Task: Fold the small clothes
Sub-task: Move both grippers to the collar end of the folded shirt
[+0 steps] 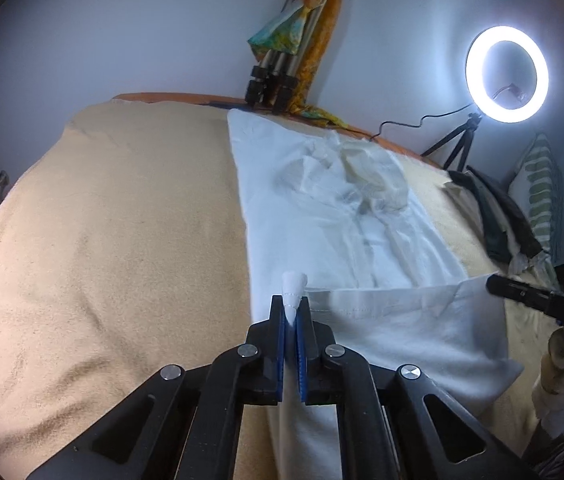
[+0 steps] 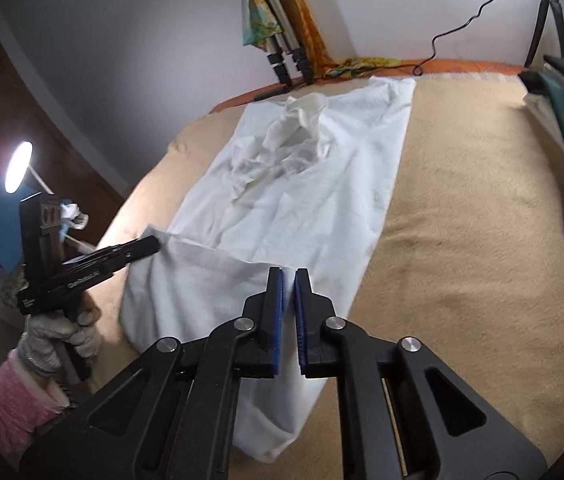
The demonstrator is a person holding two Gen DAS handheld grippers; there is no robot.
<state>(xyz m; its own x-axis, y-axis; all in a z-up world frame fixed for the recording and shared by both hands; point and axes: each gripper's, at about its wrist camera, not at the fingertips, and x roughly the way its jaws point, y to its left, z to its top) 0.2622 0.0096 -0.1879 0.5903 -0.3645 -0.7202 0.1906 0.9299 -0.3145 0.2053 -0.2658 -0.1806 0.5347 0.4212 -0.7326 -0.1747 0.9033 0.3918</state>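
While a white garment [image 2: 293, 184] lies stretched lengthwise on a bed covered by a tan blanket [image 1: 102, 240], both grippers hold its near hem, lifted and turned back toward the far end. The garment's long axis runs straight away from the person, its collar end close to the wall by a folded tripod [image 1: 278, 80], with a small crumpled pale cloth [image 1: 373, 172] resting on its upper part.

The left gripper [image 1: 290, 312] has its jaws closed on a pinch of white fabric at the hem's left corner; a little peak of cloth pokes up between the blue pads [image 1: 278, 344]. The right gripper [image 2: 288, 288] has its jaws drawn nearly together at the hem's right corner; fabric appears caught between them, and the left camera shows its tip meeting the cloth's corner.

Each gripper sits equally near its own corner, the raised edge spanning crosswise between them. Judging from this, the fold likely needs both carried forward together, along the long axis.
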